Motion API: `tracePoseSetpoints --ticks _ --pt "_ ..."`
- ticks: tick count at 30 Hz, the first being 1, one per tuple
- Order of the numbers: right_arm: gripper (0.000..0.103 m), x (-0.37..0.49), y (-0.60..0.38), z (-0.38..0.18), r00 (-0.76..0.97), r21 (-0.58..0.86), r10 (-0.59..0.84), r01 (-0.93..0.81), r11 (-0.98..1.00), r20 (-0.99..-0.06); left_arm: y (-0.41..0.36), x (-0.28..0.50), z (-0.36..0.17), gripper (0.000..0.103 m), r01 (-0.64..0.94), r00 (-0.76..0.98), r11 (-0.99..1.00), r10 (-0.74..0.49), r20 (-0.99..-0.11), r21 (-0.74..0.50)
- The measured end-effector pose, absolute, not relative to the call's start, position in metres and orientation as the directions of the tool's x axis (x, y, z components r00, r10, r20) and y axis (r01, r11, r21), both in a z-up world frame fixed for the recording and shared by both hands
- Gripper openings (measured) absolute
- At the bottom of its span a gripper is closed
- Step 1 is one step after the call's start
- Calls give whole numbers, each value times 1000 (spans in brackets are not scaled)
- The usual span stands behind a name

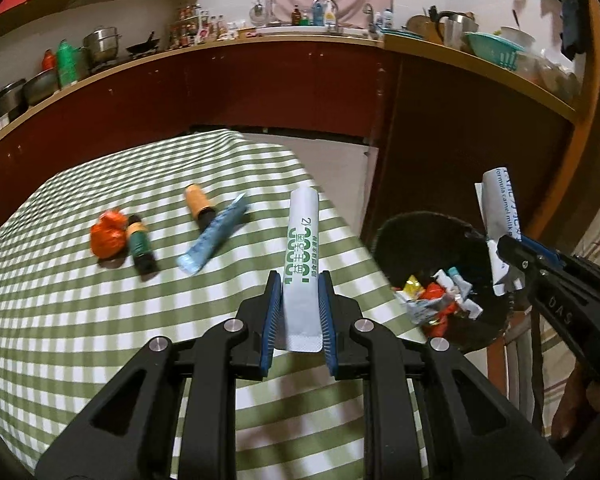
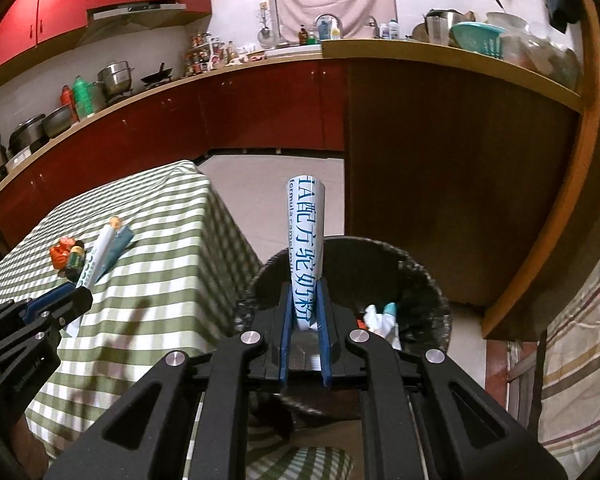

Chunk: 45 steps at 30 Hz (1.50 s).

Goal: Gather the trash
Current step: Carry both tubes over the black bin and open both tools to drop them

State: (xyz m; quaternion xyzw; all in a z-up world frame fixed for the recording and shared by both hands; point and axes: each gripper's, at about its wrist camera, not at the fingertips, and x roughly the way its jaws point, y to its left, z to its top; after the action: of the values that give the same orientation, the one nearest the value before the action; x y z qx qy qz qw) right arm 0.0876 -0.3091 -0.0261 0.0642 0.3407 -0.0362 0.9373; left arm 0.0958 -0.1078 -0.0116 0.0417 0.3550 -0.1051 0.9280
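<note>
Both grippers loaded. Left gripper (image 1: 300,300) pinches green-print packet (image 1: 301,248) by tail, over table (image 1: 80,340). Right gripper (image 2: 306,320) clamps blue-print packet (image 2: 306,248) upright above bin (image 2: 420,276) — probably ready to drop. Orange wrapper (image 1: 107,235), small bottles (image 1: 141,249) not collected yet.

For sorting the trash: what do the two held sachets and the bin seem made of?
White-green sachet: probably matte plastic film, with a crimped end seal. White-blue sachet: glossier film, apparently, curling lengthwise. Bin: dark body with a crinkled, shiny black liner, likely thin plastic.
</note>
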Motion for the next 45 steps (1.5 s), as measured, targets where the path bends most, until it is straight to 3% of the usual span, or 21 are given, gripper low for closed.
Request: tracePoseSetpoints --ticks 41,43,45 --pt "14 117 -388 -67 719 153 -51 215 964 -693 -236 160 -47 21 368 655 929 -223 -722 47" --pt "18 116 -390 -68 718 157 -53 223 962 -695 -235 162 -47 27 363 650 931 -225 -726 36" --pt "20 114 -391 -68 718 159 -57 229 960 -694 -233 162 -46 40 356 654 934 -226 -722 30"
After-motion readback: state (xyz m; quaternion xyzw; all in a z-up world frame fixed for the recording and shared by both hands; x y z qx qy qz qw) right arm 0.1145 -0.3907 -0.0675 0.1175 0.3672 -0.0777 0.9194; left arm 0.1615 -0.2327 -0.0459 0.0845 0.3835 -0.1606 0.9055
